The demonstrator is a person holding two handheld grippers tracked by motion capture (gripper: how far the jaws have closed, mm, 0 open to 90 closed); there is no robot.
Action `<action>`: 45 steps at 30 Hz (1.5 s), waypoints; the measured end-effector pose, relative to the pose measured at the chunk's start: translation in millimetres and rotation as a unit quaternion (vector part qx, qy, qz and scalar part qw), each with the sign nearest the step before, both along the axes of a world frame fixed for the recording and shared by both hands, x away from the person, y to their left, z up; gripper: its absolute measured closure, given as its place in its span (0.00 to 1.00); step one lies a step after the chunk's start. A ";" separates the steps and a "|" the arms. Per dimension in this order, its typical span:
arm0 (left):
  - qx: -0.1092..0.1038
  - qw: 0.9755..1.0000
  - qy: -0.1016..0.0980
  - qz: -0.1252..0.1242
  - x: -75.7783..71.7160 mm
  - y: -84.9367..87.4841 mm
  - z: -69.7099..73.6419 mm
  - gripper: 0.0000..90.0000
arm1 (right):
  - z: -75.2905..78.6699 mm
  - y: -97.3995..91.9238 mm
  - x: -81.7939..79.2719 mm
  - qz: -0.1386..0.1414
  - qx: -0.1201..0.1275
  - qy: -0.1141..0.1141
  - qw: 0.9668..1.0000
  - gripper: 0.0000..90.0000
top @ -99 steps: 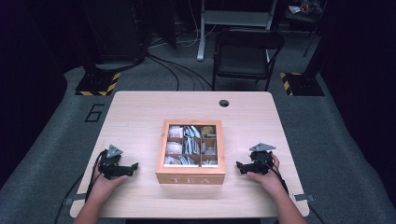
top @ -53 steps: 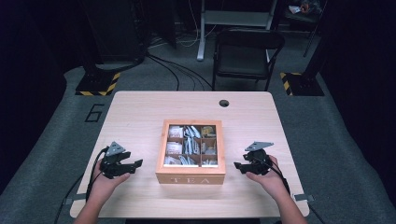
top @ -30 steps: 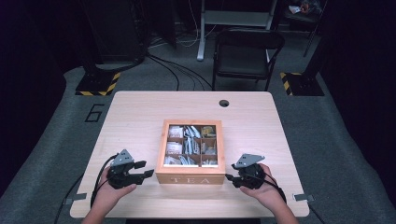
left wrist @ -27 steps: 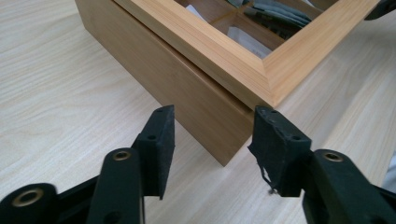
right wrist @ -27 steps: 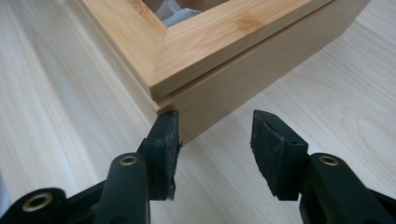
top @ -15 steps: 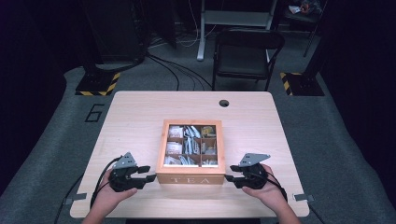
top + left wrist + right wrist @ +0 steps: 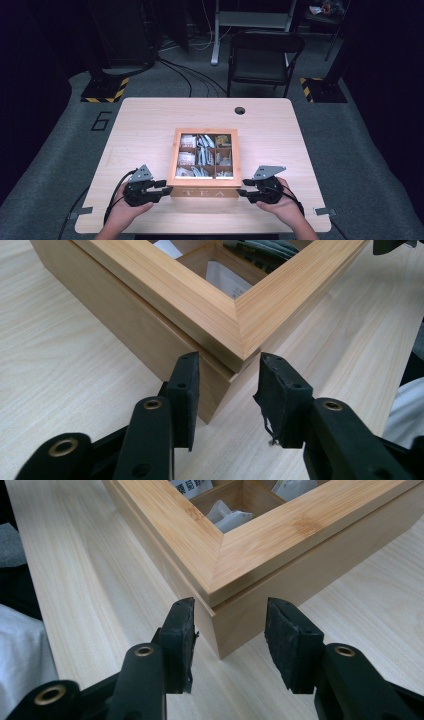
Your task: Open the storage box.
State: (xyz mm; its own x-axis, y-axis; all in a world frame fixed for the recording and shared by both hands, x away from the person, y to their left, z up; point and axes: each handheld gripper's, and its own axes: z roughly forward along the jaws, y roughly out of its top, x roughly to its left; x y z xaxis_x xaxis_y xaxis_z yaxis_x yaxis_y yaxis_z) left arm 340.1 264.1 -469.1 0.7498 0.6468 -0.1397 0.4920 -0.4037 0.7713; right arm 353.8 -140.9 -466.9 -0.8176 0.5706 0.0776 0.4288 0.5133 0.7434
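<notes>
An open wooden tea box [image 7: 205, 192] marked TEA stands at the middle of the table, with tea bags [image 7: 202, 150] in its compartments. My left gripper [image 7: 162, 189] is at the box's front left corner. In the left gripper view the left gripper [image 7: 229, 362] straddles the corner of the tea box [image 7: 200, 295]; its jaws have just been closing and are shut on it. My right gripper [image 7: 243, 190] is at the front right corner. The right gripper [image 7: 230, 607] has the corner of the tea box [image 7: 250, 540] between its jaws, with small gaps beside the pads.
The light wooden table [image 7: 145, 130] has a round cable hole [image 7: 240, 110] near its far edge. A black chair [image 7: 260, 55] stands behind the table. Cables run over the dark floor.
Both hands have come in from the sides to the box's front corners. The left jaws have narrowed onto the corner; the right hand has held still in the last half second.
</notes>
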 end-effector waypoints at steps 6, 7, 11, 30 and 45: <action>0.000 1.000 0.003 0.005 -0.4 -1.1 0.8 0.69 | -2.7 6.4 -0.1 0.002 -0.005 -0.006 1.000 0.61; 0.003 1.000 -0.001 0.008 -0.6 -1.6 0.8 0.69 | -3.0 7.0 -0.4 0.000 -0.009 -0.004 1.000 0.61; 0.004 1.000 -0.003 0.009 -1.3 -2.6 0.8 0.69 | -3.9 8.1 -0.9 -0.004 -0.008 -0.004 1.000 0.60; 0.008 1.000 -0.008 0.011 -2.6 -5.5 5.2 0.69 | 4.8 11.4 -3.5 -0.016 0.003 -0.022 1.000 0.63; 0.000 1.000 0.005 0.013 1.2 -7.3 13.9 0.69 | 14.6 11.9 -1.0 -0.023 0.012 0.002 1.000 0.63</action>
State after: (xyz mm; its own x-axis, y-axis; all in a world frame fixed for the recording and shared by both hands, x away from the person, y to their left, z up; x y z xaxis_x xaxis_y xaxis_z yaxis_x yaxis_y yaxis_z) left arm 341.3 256.8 -455.2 0.7318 0.6655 -0.1468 0.5093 -0.3910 0.7666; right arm 352.8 -129.1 -452.3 -0.7906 0.6050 0.0948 0.4545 0.4759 0.7530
